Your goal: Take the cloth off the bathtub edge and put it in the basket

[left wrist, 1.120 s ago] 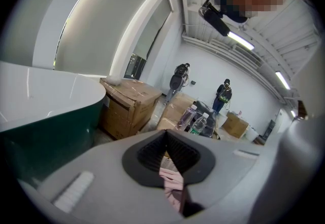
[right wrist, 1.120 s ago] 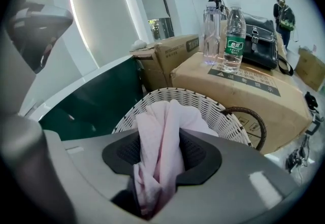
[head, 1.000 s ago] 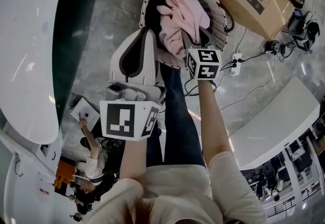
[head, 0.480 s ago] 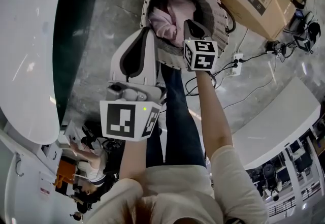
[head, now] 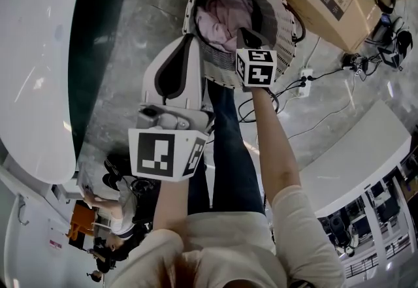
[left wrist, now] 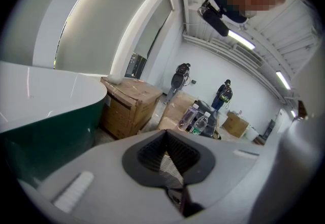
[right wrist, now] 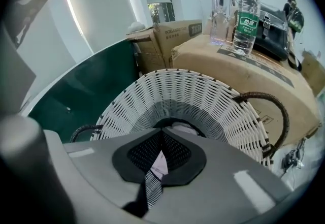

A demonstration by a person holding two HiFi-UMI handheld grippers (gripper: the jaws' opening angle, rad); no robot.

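Both grippers are clenched empty, left gripper [head: 191,42] beside the basket [head: 282,14], right gripper [head: 247,33] over the cloth [head: 222,16] inside

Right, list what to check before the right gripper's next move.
1. Cloth in basket: ok. The pink cloth lies inside the white wicker basket, with nothing draped over its rim.
2. Right gripper clear of the cloth: cannot tell. The right gripper is shut, with pink fabric right at its jaws.
3. Left gripper empty: ok. The left gripper is shut on nothing, beside the basket.
4. Bathtub edge bare: ok on the visible part of the bathtub.
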